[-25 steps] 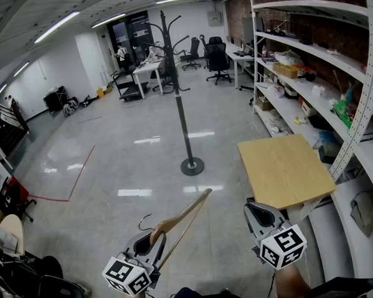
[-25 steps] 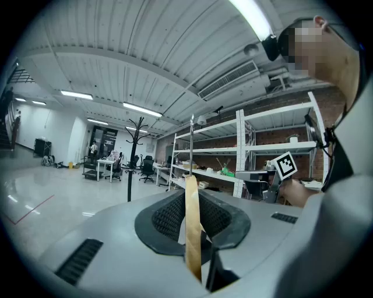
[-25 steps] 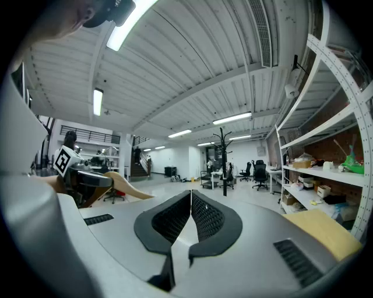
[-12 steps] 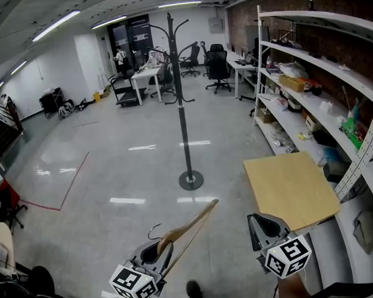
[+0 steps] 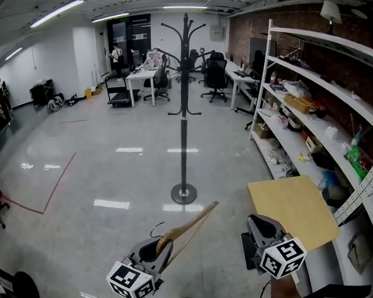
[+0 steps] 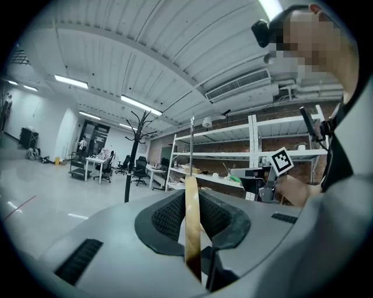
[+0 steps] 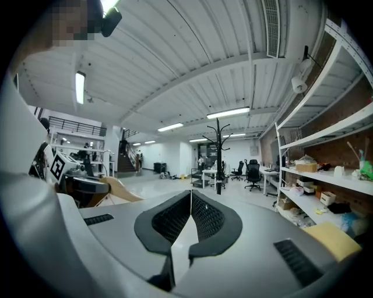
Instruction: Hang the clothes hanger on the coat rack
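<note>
The left claw (image 5: 157, 248) is gripping a light-brown wooden clothes hanger with a thin metal hook (image 5: 189, 223). In the left gripper view its dark ribbed pads are pressing on either side of the hanger's narrow wooden edge (image 6: 193, 233), which is standing upright between them. From the head view, the hanger's long arm is reaching forward and to the right out of the jaws, while the hook is curling just to the left of them. The right claw (image 5: 260, 225) is riding beside the left one, well apart from it and carrying nothing; in its own view the pads are meeting at their tips (image 7: 190, 201) with nothing between them.

The tall black metal coat rack with curved branches (image 5: 183, 108) is standing on its round base well ahead of both claws, slightly closer to the left claw's line, and no part of the hanger is touching it. In the right gripper view the rack (image 7: 218, 156) is showing just right of straight ahead, far down the room, while the hanger's wood (image 7: 121, 190) is showing off to the left. A square pale wooden tabletop (image 5: 293, 209) is lying just to the right of the right claw, and white metal shelving loaded with clutter (image 5: 316, 116) is running along the brick wall beyond it.
</note>
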`<state>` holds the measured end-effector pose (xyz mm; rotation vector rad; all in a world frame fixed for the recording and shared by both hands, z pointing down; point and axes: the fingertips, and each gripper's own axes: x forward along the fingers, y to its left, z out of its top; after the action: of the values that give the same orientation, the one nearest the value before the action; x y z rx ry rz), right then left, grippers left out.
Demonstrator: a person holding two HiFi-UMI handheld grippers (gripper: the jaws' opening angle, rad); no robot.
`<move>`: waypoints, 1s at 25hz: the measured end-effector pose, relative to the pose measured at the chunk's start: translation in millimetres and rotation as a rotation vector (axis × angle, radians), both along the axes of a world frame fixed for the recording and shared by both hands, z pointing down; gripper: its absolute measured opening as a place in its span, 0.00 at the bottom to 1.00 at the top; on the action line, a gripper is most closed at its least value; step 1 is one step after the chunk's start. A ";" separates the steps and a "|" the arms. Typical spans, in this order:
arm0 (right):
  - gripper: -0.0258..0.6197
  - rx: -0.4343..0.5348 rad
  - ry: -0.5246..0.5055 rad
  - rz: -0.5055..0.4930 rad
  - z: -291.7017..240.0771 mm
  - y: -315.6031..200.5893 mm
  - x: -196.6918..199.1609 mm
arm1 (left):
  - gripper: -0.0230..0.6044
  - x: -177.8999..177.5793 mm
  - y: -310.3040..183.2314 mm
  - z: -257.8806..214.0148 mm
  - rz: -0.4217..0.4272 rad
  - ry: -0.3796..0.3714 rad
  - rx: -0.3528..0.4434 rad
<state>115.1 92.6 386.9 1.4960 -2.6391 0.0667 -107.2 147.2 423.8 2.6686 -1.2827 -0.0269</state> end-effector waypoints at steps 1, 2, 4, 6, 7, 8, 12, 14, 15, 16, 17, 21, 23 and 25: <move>0.05 0.000 0.010 -0.003 -0.2 -7.9 -3.6 | 0.12 -0.3 -7.9 0.5 0.004 0.008 -0.006; 0.05 0.000 0.016 -0.008 -0.8 -15.8 -6.3 | 0.12 1.3 -15.2 1.3 0.010 0.017 -0.011; 0.05 -0.002 0.013 -0.021 -1.9 -30.5 -10.9 | 0.12 5.2 -29.2 4.1 0.026 0.025 -0.023; 0.05 -0.007 0.002 -0.033 -0.5 -47.0 -16.7 | 0.12 5.0 -46.1 6.9 0.035 0.017 -0.033; 0.05 -0.010 -0.001 -0.039 1.1 -58.1 -19.4 | 0.12 4.2 -57.1 7.6 0.036 0.010 -0.035; 0.05 -0.013 -0.004 -0.047 3.0 -71.6 -21.0 | 0.12 4.3 -69.9 7.7 0.035 0.004 -0.036; 0.05 0.002 -0.035 -0.075 8.6 -135.6 -12.2 | 0.12 17.6 -130.6 8.4 0.022 -0.015 -0.028; 0.05 0.025 -0.045 -0.099 6.3 -164.1 -5.6 | 0.12 26.0 -159.9 5.2 0.018 -0.022 -0.022; 0.05 0.035 -0.051 -0.108 4.2 -177.7 -1.6 | 0.12 30.1 -174.0 1.9 0.018 -0.023 -0.019; 0.05 0.039 -0.060 -0.111 2.4 -191.5 3.1 | 0.12 33.9 -187.7 -2.0 0.016 -0.022 -0.017; 0.05 0.038 -0.069 -0.114 0.7 -205.3 7.7 | 0.12 37.4 -201.0 -5.9 0.012 -0.021 -0.014; 0.05 0.035 -0.065 -0.140 -5.7 -250.7 20.1 | 0.12 47.9 -246.2 -12.8 -0.002 -0.022 -0.016; 0.05 0.033 -0.049 -0.148 -7.6 -274.3 23.3 | 0.12 49.2 -268.0 -14.9 -0.014 -0.018 -0.023; 0.05 0.024 -0.046 -0.151 -6.9 -302.2 24.1 | 0.12 51.1 -293.4 -18.1 -0.017 -0.026 -0.025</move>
<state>139.2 -209.5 380.0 1.3119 -2.7895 0.0572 -56.1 -146.2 405.7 2.6454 -1.3041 0.0214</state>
